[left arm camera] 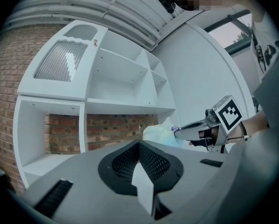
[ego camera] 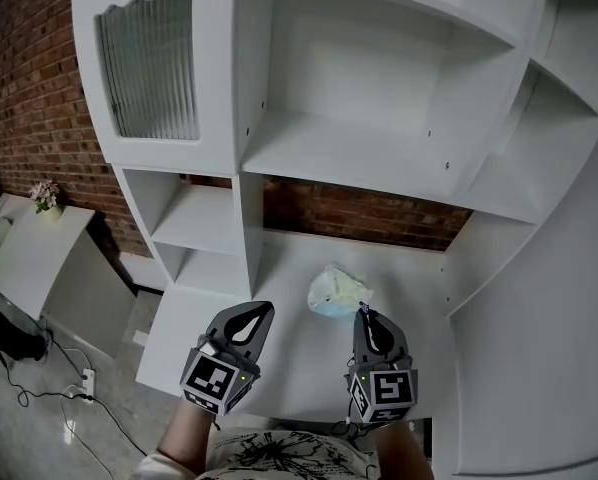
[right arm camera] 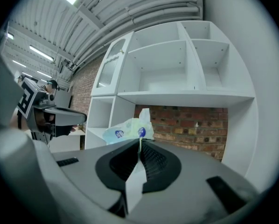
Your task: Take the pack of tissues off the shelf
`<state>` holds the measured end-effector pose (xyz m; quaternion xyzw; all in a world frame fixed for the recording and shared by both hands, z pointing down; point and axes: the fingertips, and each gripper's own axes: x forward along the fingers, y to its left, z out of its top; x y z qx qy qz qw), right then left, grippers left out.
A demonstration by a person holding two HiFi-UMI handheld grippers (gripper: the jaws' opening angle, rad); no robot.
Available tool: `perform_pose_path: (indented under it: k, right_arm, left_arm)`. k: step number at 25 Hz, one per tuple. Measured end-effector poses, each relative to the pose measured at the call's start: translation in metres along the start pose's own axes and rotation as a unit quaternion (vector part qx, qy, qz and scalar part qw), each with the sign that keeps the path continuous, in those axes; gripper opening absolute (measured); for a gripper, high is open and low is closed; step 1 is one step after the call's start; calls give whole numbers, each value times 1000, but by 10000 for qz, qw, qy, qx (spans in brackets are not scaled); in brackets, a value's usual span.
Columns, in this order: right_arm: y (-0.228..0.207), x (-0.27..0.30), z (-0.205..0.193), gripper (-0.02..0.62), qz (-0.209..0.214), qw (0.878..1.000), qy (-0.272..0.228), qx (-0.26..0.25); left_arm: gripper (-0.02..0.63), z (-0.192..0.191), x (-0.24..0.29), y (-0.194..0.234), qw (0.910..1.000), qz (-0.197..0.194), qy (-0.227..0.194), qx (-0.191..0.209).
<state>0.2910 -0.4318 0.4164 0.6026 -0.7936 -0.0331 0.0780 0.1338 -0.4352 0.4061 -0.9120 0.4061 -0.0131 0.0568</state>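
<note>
A pale blue-green pack of tissues (ego camera: 335, 290) is at the middle of the white lower shelf board (ego camera: 279, 268). My right gripper (ego camera: 363, 312) is shut on the near edge of its plastic wrapper. In the right gripper view the pack (right arm camera: 125, 129) sticks up past the closed tips (right arm camera: 140, 143). Whether it still rests on the board I cannot tell. My left gripper (ego camera: 264, 310) hovers a little to the pack's left, shut with nothing in it. The left gripper view shows its tips (left arm camera: 139, 143) meeting, with the pack (left arm camera: 159, 134) and the right gripper (left arm camera: 177, 132) beyond.
The white shelf unit has open compartments above and a ribbed glass door (ego camera: 149, 63) at upper left. A brick wall (ego camera: 369, 213) shows behind the lower bay. An upright divider (ego camera: 249, 238) stands left of the pack, a side panel (ego camera: 474, 263) to its right. Cables (ego camera: 39, 393) lie on the floor.
</note>
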Motion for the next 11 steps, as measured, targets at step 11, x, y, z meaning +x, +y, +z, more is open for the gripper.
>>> perform_pose_path:
  k: [11]
  right_arm:
    - [5, -4, 9, 9, 120, 9999, -94, -58]
  left_arm:
    - [9, 8, -7, -2, 9998, 124, -17, 165]
